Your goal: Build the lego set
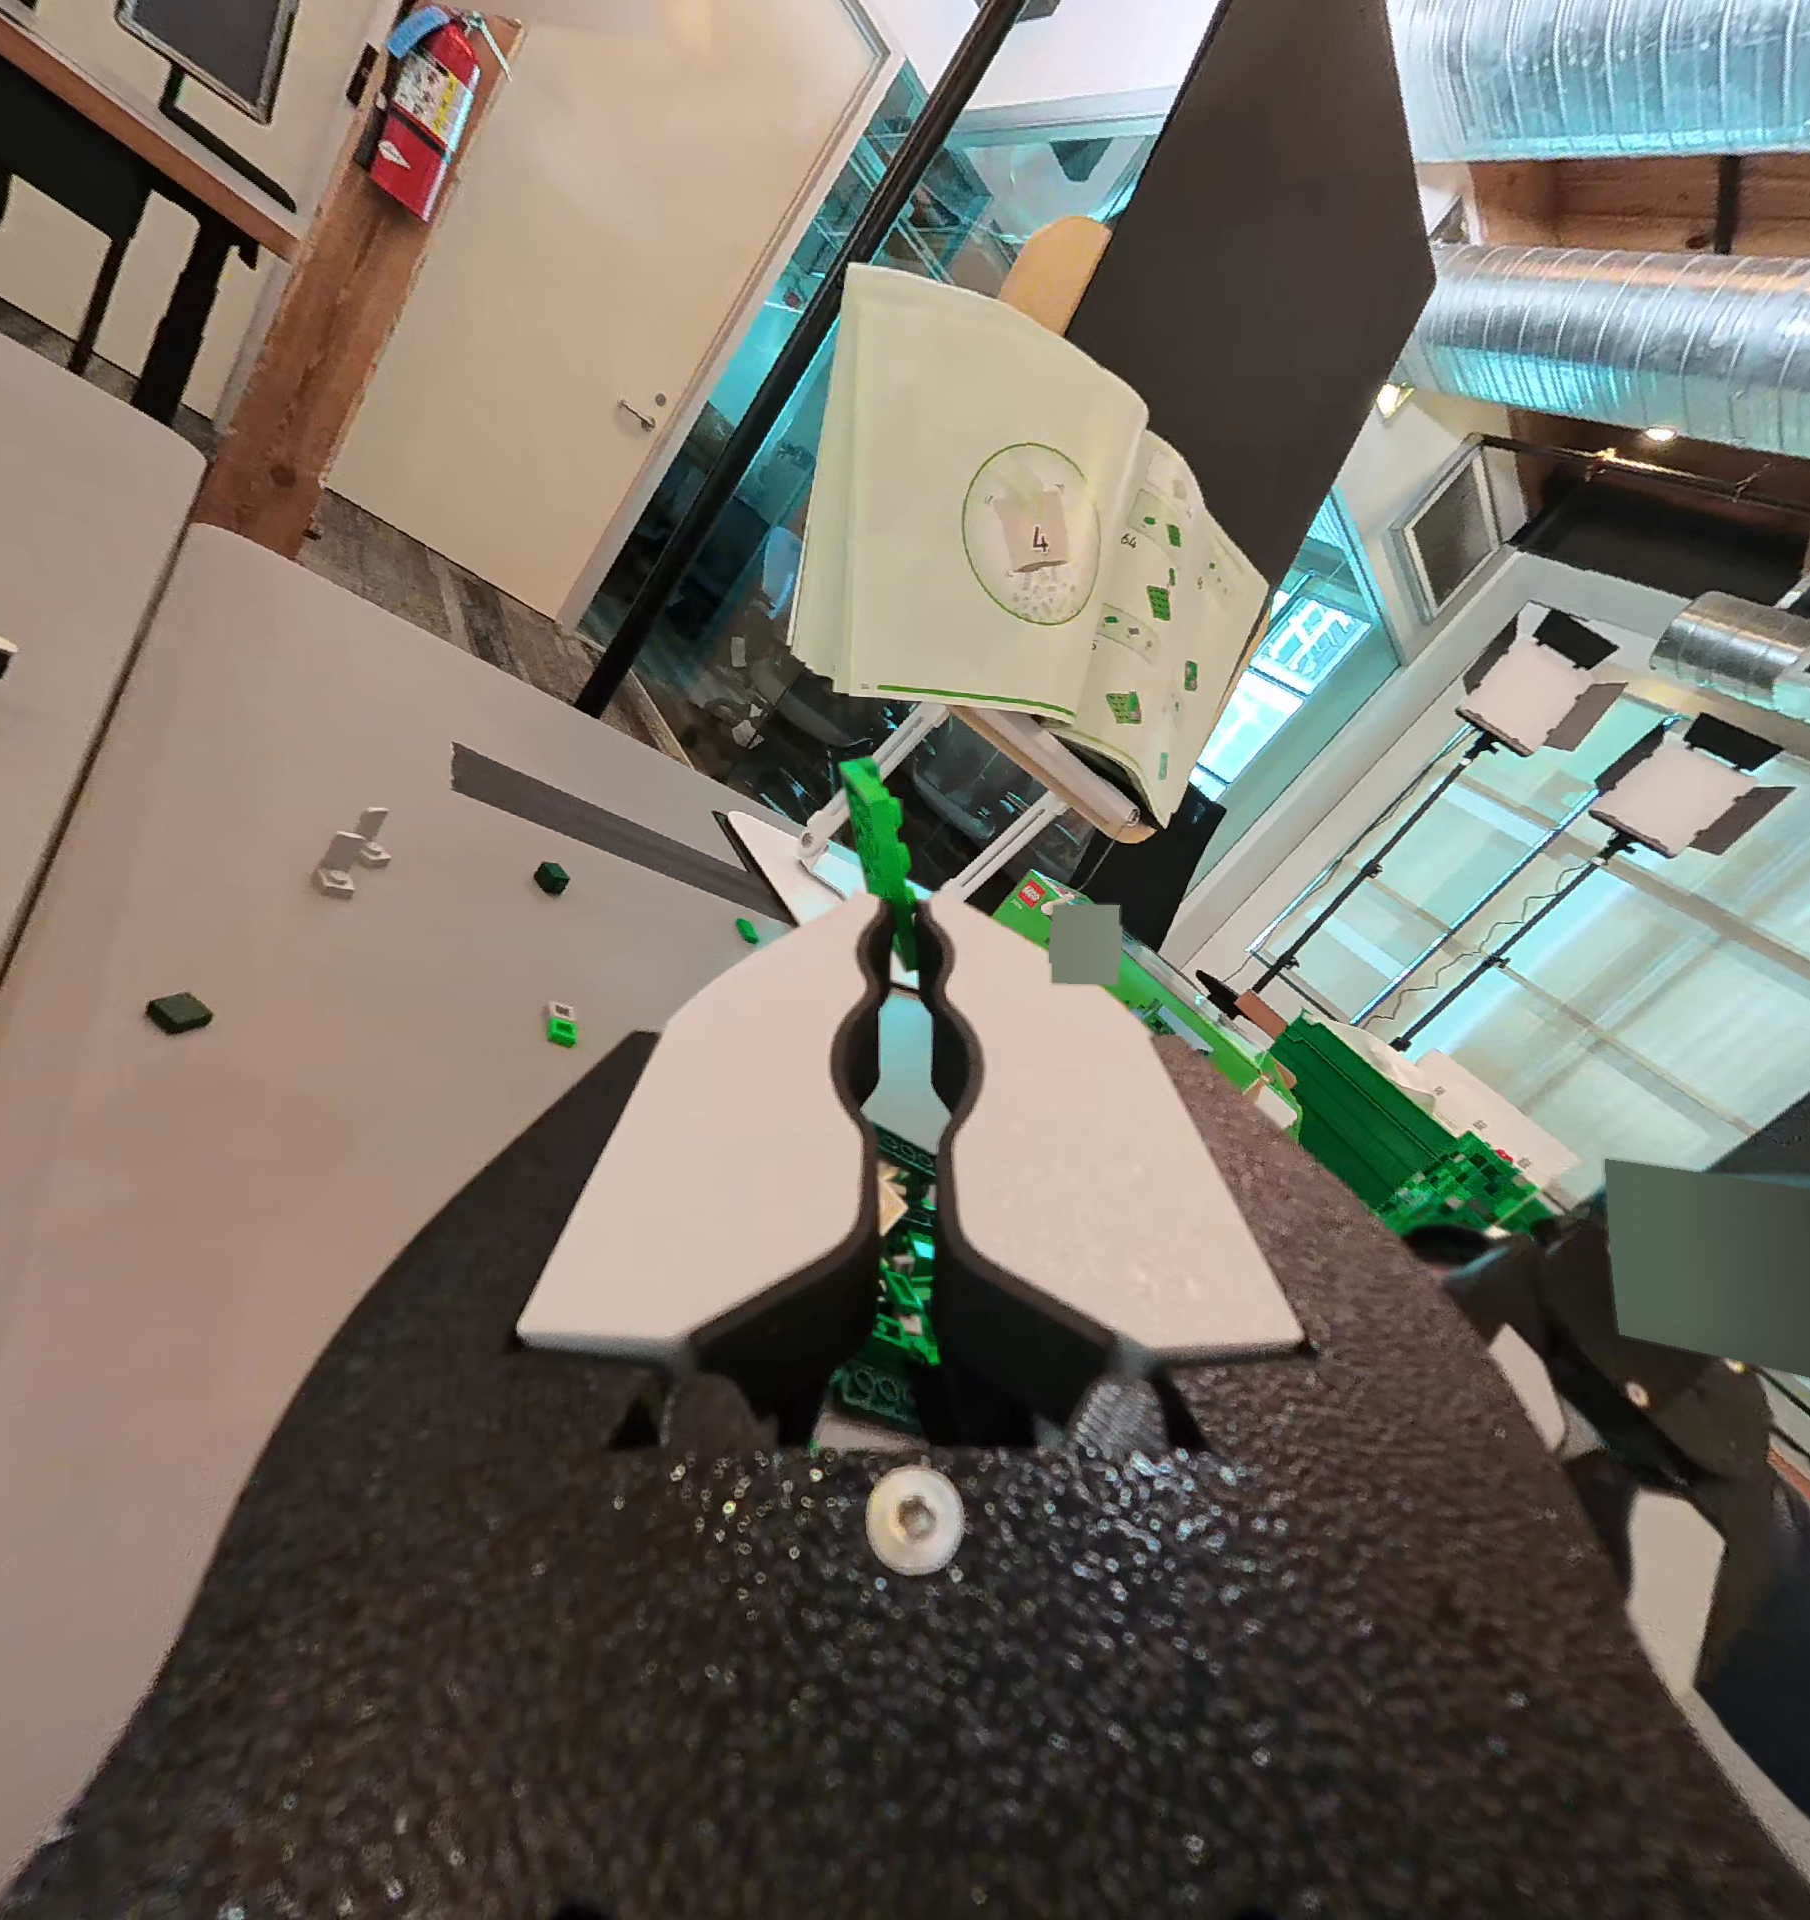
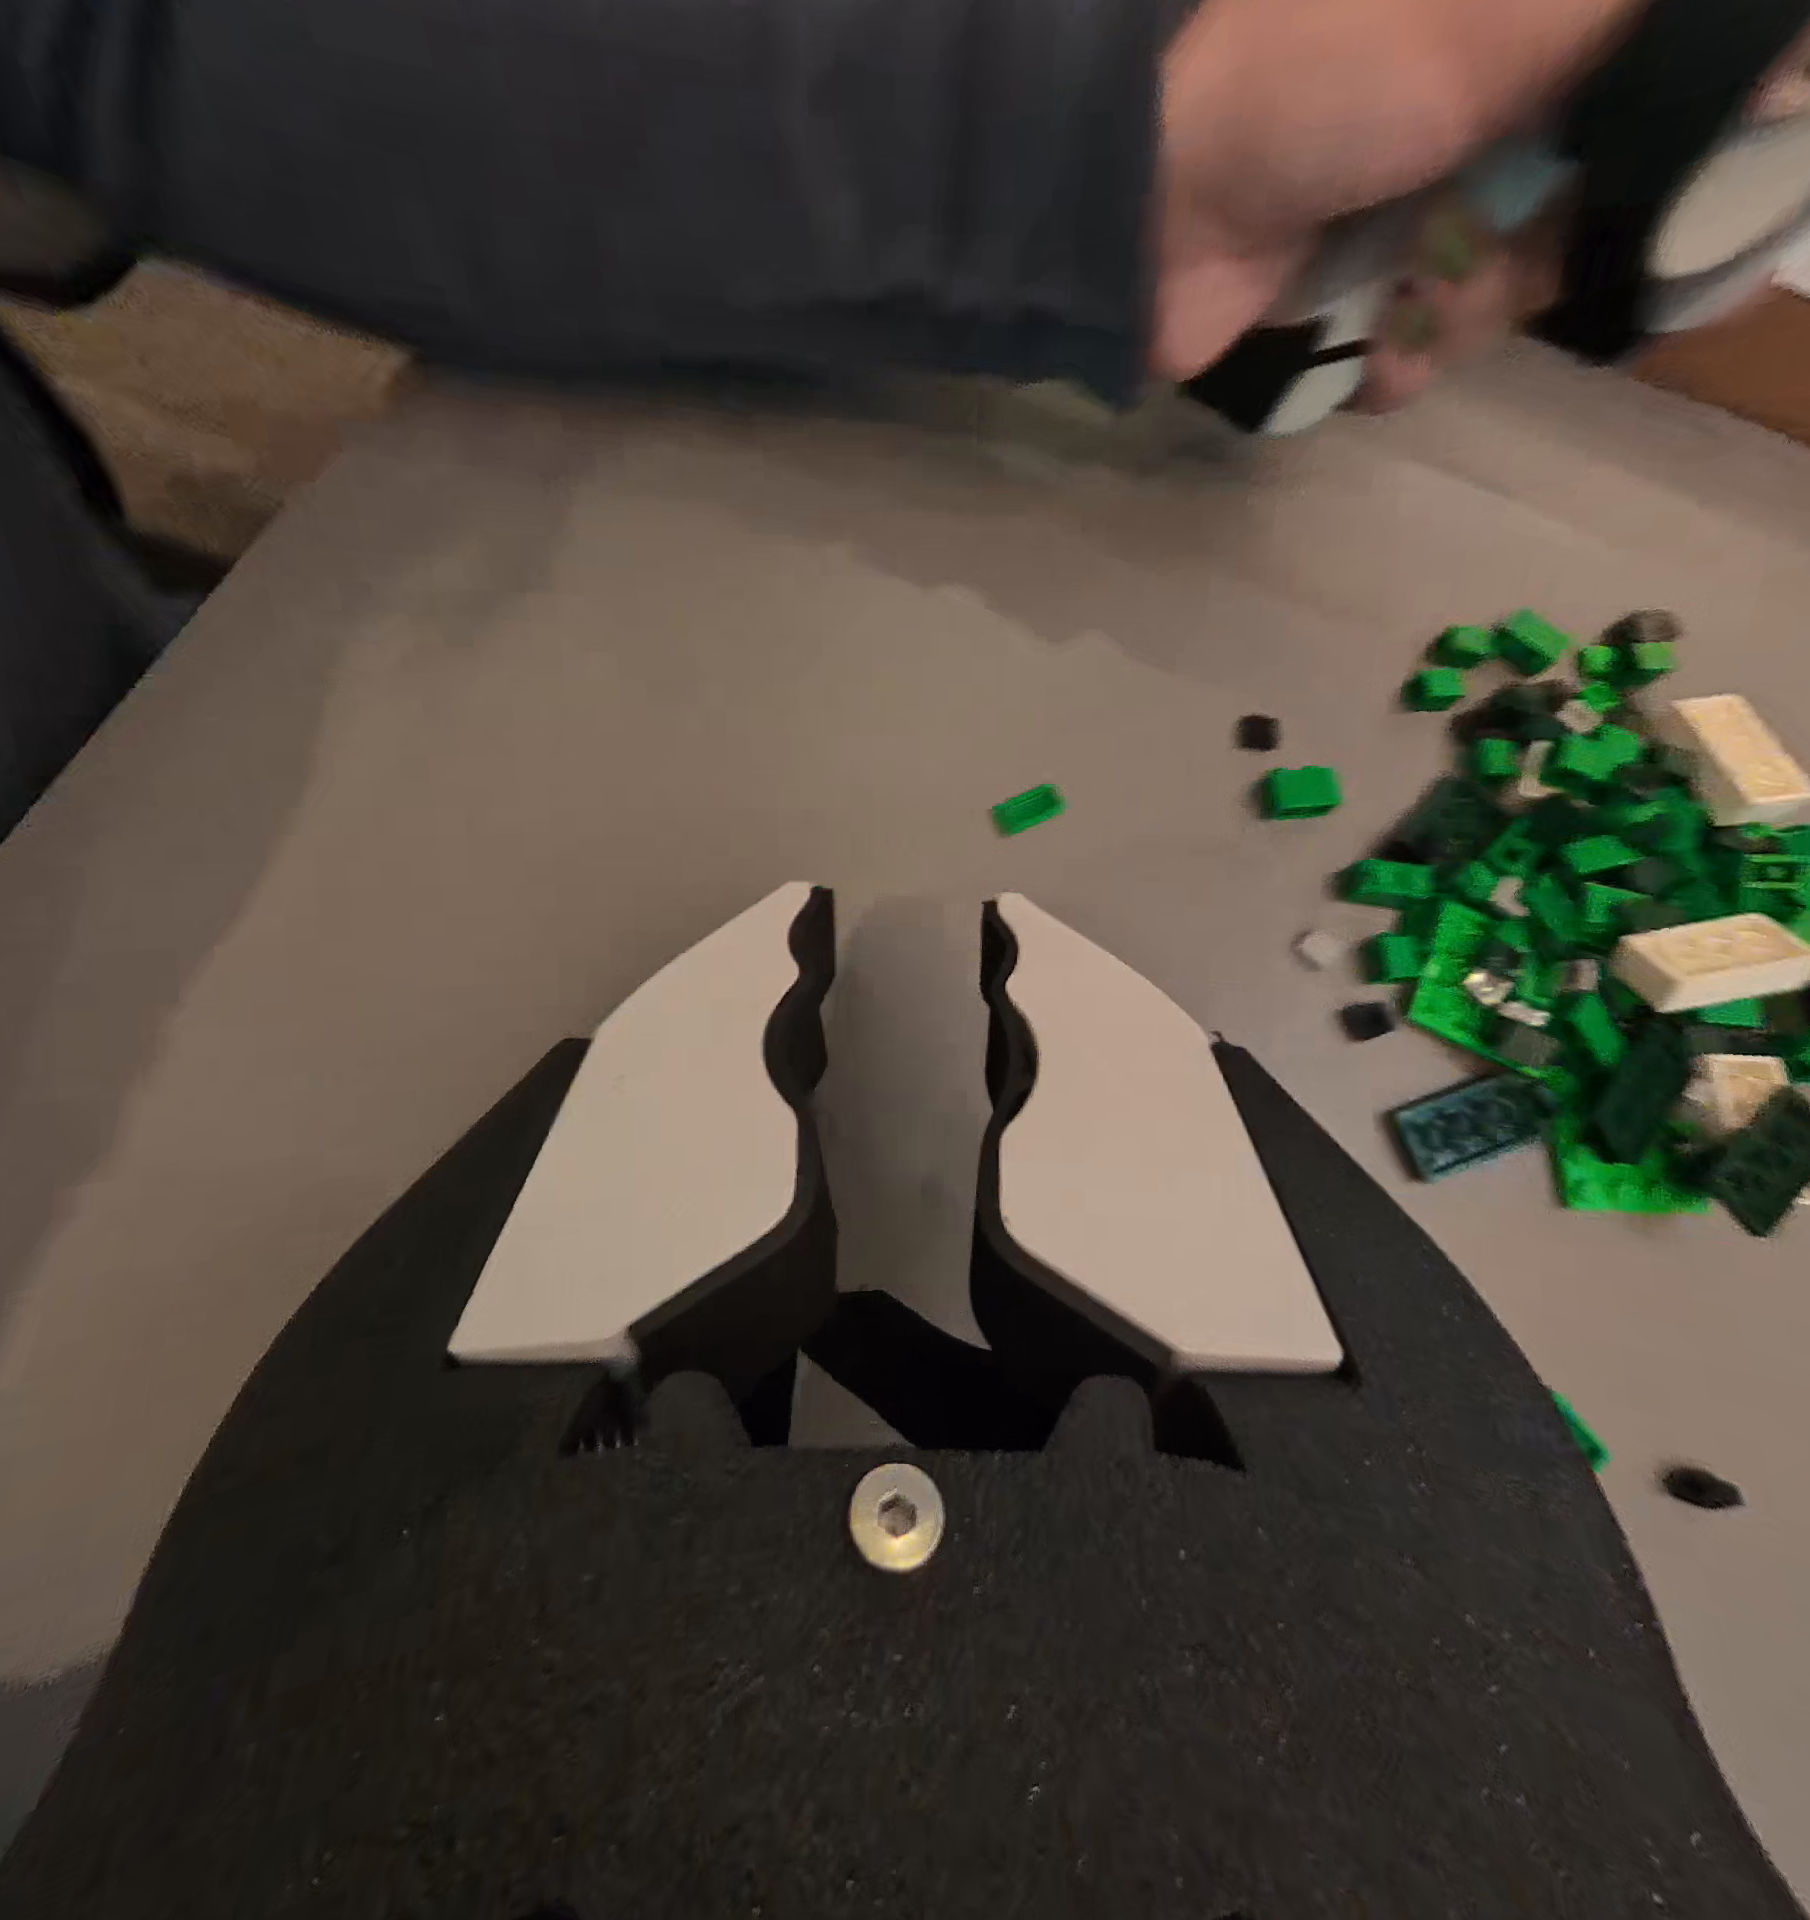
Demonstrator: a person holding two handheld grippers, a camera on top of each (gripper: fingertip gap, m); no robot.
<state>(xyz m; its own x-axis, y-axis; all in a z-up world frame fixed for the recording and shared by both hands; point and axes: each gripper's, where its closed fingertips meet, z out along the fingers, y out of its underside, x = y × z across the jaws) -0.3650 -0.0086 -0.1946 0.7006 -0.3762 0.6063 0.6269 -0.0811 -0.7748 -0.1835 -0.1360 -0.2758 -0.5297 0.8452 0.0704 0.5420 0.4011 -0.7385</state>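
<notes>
The left gripper (image 1: 906,920) is clamped on a green plate (image 1: 880,831), raised above the tabletop (image 1: 309,1091). The right gripper (image 2: 906,904) hovers with fingers apart and empty, left of the brick pile (image 2: 1628,925).

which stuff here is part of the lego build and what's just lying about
Part of the job:
- green plate, clamped in the left gripper
- brick pile
- instruction booklet
- right gripper, jaws apart, empty

Just lying about:
- fire extinguisher
- studio lights
- door
</notes>
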